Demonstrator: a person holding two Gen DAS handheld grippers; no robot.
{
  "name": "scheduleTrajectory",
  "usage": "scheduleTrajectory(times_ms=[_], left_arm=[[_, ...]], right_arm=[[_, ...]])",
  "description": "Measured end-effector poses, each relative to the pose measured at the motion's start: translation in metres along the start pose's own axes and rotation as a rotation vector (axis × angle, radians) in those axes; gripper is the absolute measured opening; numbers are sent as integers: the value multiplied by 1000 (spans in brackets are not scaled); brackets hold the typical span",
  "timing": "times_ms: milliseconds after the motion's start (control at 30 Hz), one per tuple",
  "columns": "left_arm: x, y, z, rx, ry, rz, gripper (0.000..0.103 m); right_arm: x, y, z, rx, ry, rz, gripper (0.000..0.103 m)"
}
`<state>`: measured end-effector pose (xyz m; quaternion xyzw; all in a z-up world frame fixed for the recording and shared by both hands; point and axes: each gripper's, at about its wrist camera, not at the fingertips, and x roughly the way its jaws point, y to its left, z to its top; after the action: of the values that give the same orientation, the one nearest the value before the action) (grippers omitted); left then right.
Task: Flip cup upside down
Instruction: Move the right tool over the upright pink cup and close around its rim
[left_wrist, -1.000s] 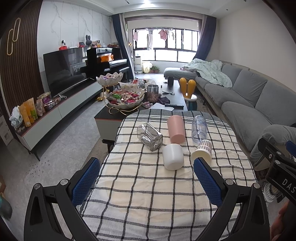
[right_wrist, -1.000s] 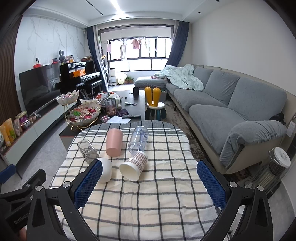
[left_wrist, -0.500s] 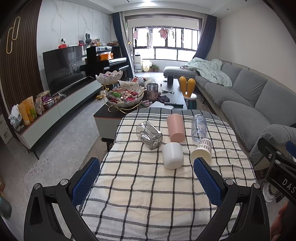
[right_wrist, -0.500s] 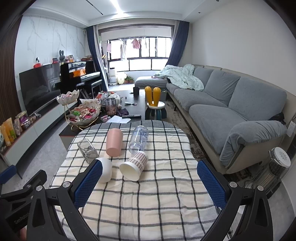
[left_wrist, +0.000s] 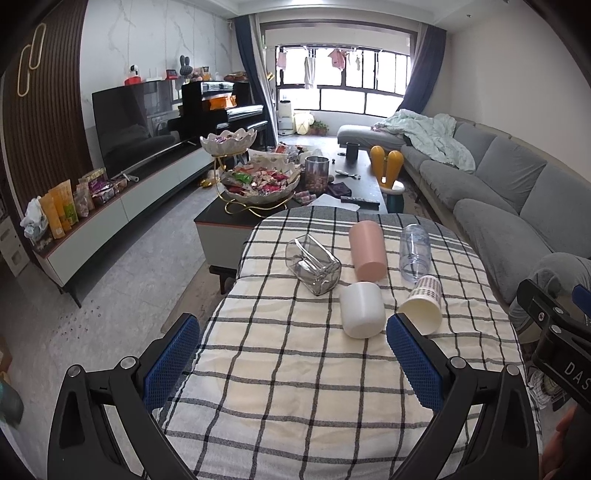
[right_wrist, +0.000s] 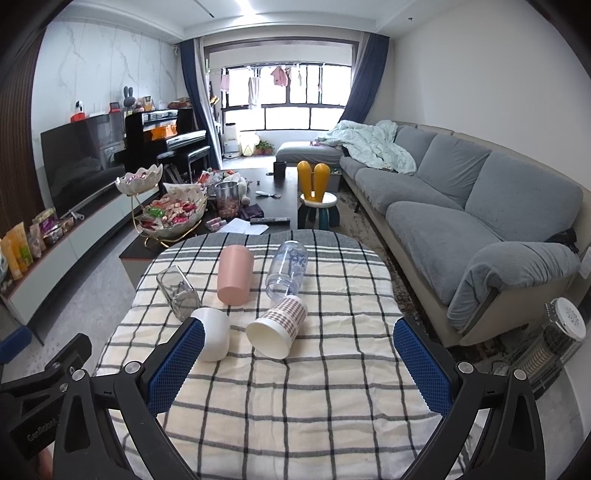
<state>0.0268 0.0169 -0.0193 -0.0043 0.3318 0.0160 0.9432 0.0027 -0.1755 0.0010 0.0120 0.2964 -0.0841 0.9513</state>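
Several cups lie on their sides on the checked tablecloth (left_wrist: 295, 387): a white cup (left_wrist: 362, 314), a checked paper cup (left_wrist: 423, 304), a pink cup (left_wrist: 367, 251), a clear plastic bottle-cup (left_wrist: 414, 253) and a clear glass (left_wrist: 313, 264). In the right wrist view I see the white cup (right_wrist: 214, 334), paper cup (right_wrist: 277, 326), pink cup (right_wrist: 234, 275), clear cup (right_wrist: 287, 269) and glass (right_wrist: 178, 293). My left gripper (left_wrist: 291, 362) is open and empty, short of the white cup. My right gripper (right_wrist: 297, 363) is open and empty, short of the paper cup.
A dark coffee table (left_wrist: 258, 218) with snack bowls stands beyond the table. A grey sofa (right_wrist: 461, 206) runs along the right. A TV cabinet (left_wrist: 110, 206) lines the left wall. A heater (right_wrist: 554, 339) stands on the floor at right.
The left gripper's view has shifted slightly; the cups sit a little lower in its frame. The right gripper has not visibly moved. Nothing was touched.
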Motion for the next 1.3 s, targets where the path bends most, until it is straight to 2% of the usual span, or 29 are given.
scheduleTrajectory(times_ms=[200,400,700,1167,1300], left_arm=[[22,11,9,-22,13,15,103],[53,20,26,-33,1,51,103],[103,29,47,-23,3,92,103],[186,44,83,-52,22,109,103],[206,52,93,-69,25,113,103]], right_arm=[[25,12,12,-13,28,14,103],[66,33,30,-39,54,28,103],[147,63,56,-73,131,57,103],[276,105,80,-93,357,45,102],[306,115,84,-99,411,36,99]])
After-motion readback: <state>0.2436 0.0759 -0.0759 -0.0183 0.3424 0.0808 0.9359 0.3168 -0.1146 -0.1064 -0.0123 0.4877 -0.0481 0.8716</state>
